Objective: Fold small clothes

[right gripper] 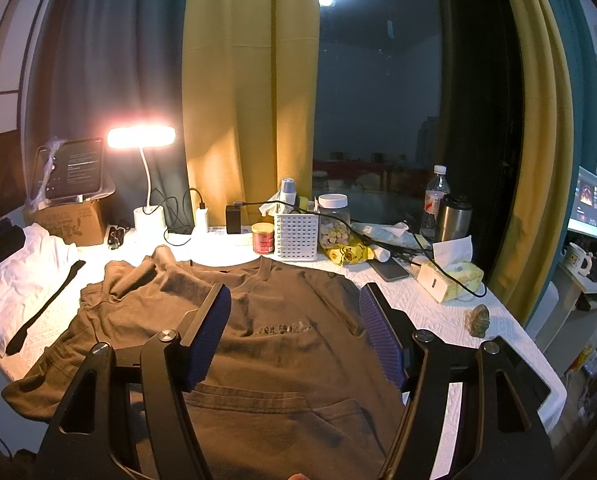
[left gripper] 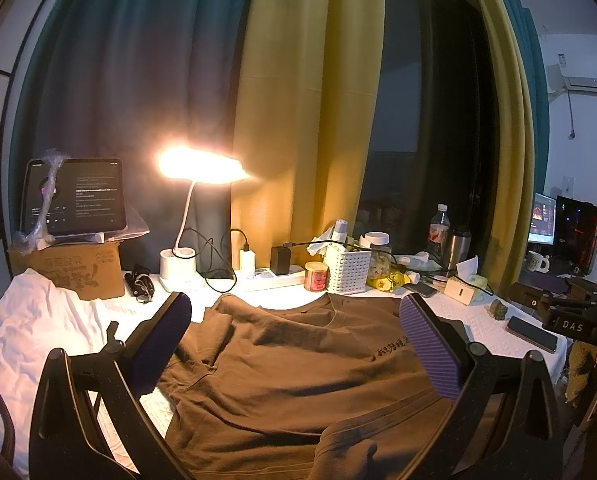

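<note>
I count one brown T-shirt point(right gripper: 282, 344), one white garment point(left gripper: 38, 320), one lit desk lamp point(right gripper: 141, 136), one tablet point(left gripper: 74, 196), one cardboard box point(left gripper: 74, 272), two phones point(left gripper: 532, 334) point(right gripper: 390, 270), one white basket point(right gripper: 296, 236), one water bottle point(right gripper: 434, 200), and one steel flask point(right gripper: 454, 218).

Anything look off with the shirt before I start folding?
Yes: the brown T-shirt isn't flat. Its sleeve nearest the lamp is bunched and flipped inward over the shoulder, and the near hem is rumpled. Both grippers' jaws stand open above it.
</note>
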Available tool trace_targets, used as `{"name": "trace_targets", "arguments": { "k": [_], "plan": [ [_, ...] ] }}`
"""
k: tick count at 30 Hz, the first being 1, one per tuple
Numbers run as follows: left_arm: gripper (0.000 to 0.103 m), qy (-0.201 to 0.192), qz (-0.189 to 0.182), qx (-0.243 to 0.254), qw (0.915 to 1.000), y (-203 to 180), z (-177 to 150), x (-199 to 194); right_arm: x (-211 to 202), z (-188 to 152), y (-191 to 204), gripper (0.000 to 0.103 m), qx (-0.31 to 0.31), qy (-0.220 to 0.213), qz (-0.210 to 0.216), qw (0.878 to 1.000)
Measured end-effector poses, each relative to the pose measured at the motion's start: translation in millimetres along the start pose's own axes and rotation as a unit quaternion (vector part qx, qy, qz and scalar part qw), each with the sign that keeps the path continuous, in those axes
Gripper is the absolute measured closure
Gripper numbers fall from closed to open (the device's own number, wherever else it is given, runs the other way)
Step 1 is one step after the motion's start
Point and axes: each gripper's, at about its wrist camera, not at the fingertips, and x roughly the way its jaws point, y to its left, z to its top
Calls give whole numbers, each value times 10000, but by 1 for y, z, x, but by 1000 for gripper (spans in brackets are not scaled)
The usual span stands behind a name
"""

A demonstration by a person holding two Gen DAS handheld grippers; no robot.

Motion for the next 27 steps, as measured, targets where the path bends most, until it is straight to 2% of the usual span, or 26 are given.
{"name": "trace_targets", "arguments": {
  "k": [22,27],
  "plan": [
    [1,45,-184,-55,9998,4,-1,8,4,-1,-3,33,11,20,-4,10000],
    [1,112,-36,107,9999,-1,-1,20,17,-2,-9,33,60,101,-23,9999]
  ]
}}
